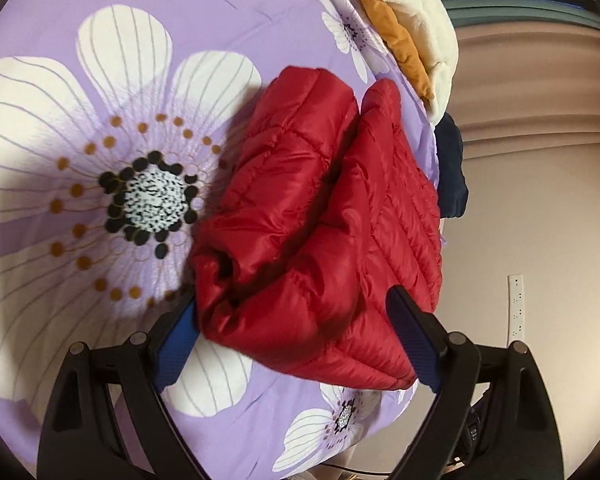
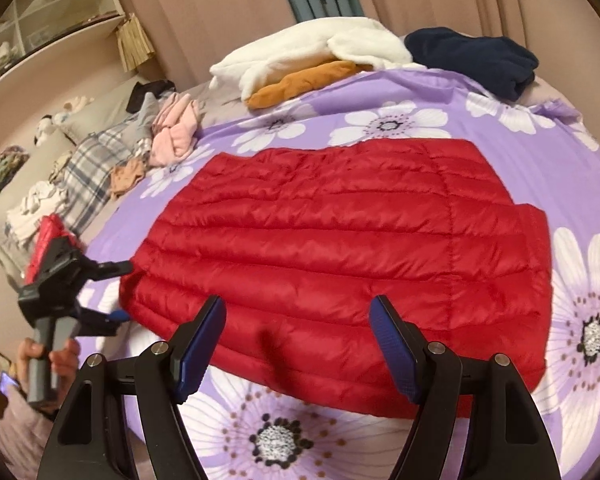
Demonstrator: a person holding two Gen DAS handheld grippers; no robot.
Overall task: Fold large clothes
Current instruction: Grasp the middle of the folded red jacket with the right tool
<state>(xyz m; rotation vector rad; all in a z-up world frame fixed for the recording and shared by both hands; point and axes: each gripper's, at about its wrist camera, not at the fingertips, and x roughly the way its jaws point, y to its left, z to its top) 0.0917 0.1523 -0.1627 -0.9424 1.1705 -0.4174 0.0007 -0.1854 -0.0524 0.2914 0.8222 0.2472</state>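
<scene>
At about 9 o'clock in the right wrist view, a hand (image 2: pixel 46 354) grips the handle of the left gripper (image 2: pixel 122 292), which sits right at the left edge of the red puffer jacket (image 2: pixel 340 248). Its jaws are spread wide, one finger above the edge and one below, and I can't tell from here if either actually touches the fabric. In the left gripper's (image 1: pixel 296 320) own camera the jacket (image 1: pixel 320 208) bulges into the gap between the blue pads (image 1: pixel 180 340). The pad at 7 o'clock looks to be right against the bunched edge, the one at 5 o'clock lies over the quilted top, but nothing looks pinched.

Moving to the middle, the jacket lies folded flat on the purple flowered bedspread (image 2: pixel 560 168), stitch lines running across, smaller folded part at its 3 o'clock side.

The right gripper (image 2: pixel 298 344) at 6 o'clock hangs over the near hem, jaws well apart, nothing between them.

Further back at 12 o'clock there's a white fleece (image 2: pixel 312 52) piled over something orange-brown (image 2: pixel 300 82), and toward 1 o'clock a dark navy garment (image 2: pixel 472 60). At 10 o'clock a heap of loose clothes (image 2: pixel 132 148) sits off the bedspread.
</scene>
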